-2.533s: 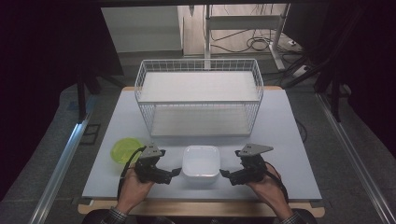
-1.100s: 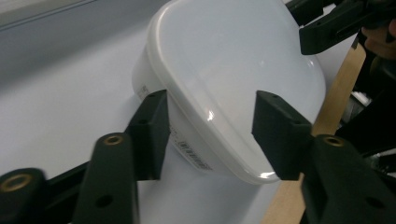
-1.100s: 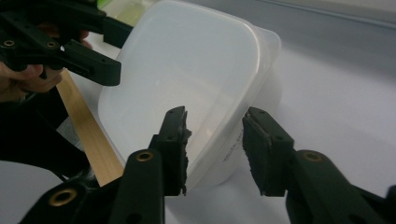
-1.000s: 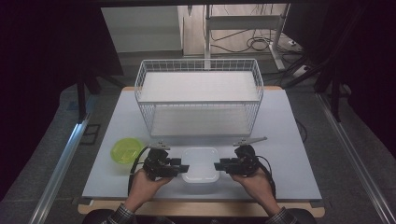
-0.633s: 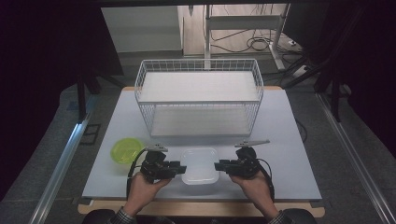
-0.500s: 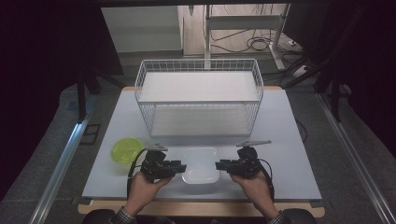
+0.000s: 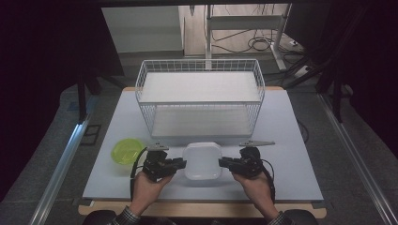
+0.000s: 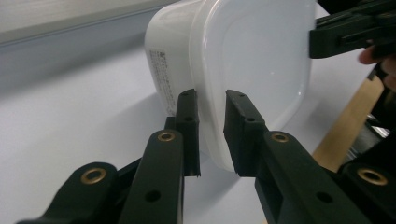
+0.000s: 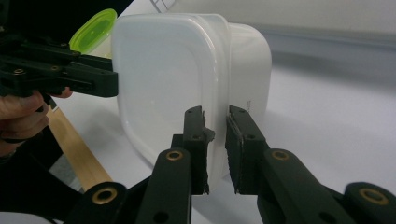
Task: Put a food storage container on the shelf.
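Observation:
A white lidded container (image 7: pixel 202 161) lies near the table's front edge, between my two grippers. My left gripper (image 7: pixel 180 164) holds its left side. In the left gripper view, this gripper (image 8: pixel 211 95) has its jaws shut on the rim of the container (image 8: pixel 261 60). My right gripper (image 7: pixel 223 163) holds the opposite side. In the right gripper view, it (image 9: pixel 215 112) pinches the rim of the container (image 9: pixel 163 79). Each gripper view also shows the other gripper at the container's far edge.
A green round lid (image 7: pixel 126 151) lies on the table left of my left hand. A white wire basket (image 7: pixel 202 104) stands behind the container, across the middle of the pale table (image 7: pixel 291 140). Dark floor and rails flank the table.
Both grippers came inward from beside the container and closed on its two sides. In the last half second the container and grippers shifted slightly away from the front edge.

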`<state>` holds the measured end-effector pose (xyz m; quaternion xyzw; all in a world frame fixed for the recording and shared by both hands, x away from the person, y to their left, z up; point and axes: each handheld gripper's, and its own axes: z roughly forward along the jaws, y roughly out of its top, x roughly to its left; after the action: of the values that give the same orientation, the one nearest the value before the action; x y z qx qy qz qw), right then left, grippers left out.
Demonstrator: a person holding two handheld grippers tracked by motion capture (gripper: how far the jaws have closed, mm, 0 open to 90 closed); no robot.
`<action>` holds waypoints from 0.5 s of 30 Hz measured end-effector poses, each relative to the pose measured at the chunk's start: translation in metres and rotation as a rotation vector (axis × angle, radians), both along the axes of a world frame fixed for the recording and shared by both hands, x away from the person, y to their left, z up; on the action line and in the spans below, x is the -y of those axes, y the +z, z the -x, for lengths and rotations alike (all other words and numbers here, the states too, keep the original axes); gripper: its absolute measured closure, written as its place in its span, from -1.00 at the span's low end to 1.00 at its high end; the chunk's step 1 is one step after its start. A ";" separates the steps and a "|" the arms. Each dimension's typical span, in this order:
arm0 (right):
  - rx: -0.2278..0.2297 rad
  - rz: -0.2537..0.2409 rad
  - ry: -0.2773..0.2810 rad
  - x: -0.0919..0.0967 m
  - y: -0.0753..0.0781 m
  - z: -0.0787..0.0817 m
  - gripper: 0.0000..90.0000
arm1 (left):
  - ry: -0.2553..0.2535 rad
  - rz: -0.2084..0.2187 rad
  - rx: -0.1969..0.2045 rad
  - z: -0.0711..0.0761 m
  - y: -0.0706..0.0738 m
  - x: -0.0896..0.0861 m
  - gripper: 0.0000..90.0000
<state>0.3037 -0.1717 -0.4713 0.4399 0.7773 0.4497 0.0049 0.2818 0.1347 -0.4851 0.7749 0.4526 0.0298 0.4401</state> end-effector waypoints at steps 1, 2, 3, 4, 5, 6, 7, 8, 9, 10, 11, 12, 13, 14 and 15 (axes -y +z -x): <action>0.020 0.006 0.005 -0.001 0.001 0.001 0.76 | 0.003 0.004 0.002 0.000 0.000 0.000 0.71; 0.032 0.012 0.007 -0.001 0.003 0.001 0.77 | 0.006 0.010 0.006 -0.001 0.000 -0.001 0.71; 0.046 0.016 0.008 -0.002 0.005 0.002 0.77 | 0.008 0.015 0.011 -0.001 0.000 -0.001 0.71; 0.057 0.017 0.009 -0.002 0.007 0.002 0.77 | 0.011 0.021 0.017 -0.001 0.002 -0.002 0.71; 0.064 0.014 0.008 -0.002 0.008 0.002 0.77 | 0.014 0.030 0.023 -0.001 0.003 -0.002 0.71; 0.071 0.010 0.009 -0.002 0.009 0.002 0.77 | 0.014 0.030 0.023 -0.001 0.003 -0.002 0.72; 0.075 0.006 0.009 -0.002 0.010 0.002 0.77 | 0.016 0.039 0.036 -0.002 0.006 -0.004 0.72; 0.081 0.001 0.008 -0.002 0.011 0.001 0.77 | 0.018 0.042 0.041 -0.002 0.008 -0.004 0.72; 0.086 -0.001 0.008 -0.003 0.012 0.001 0.77 | 0.018 0.041 0.050 -0.003 0.009 -0.005 0.72; 0.093 0.000 0.010 -0.003 0.014 0.000 0.77 | 0.019 0.040 0.056 -0.003 0.011 -0.005 0.72; 0.098 0.000 0.009 -0.003 0.015 0.000 0.77 | 0.019 0.041 0.060 -0.004 0.013 -0.005 0.72; 0.106 -0.001 0.010 -0.003 0.017 -0.001 0.77 | 0.021 0.043 0.065 -0.004 0.016 -0.005 0.72; 0.112 -0.004 0.009 -0.003 0.019 -0.001 0.77 | 0.021 0.042 0.072 -0.005 0.018 -0.006 0.72; 0.116 -0.006 0.010 -0.003 0.021 -0.002 0.77 | 0.022 0.045 0.078 -0.006 0.021 -0.006 0.72; 0.121 -0.009 0.011 -0.003 0.023 -0.003 0.77 | 0.024 0.048 0.084 -0.006 0.024 -0.006 0.72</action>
<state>0.3065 -0.1683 -0.4478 0.4077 0.7760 0.4789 0.0475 0.2881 0.1411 -0.4608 0.7569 0.4433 0.0568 0.4767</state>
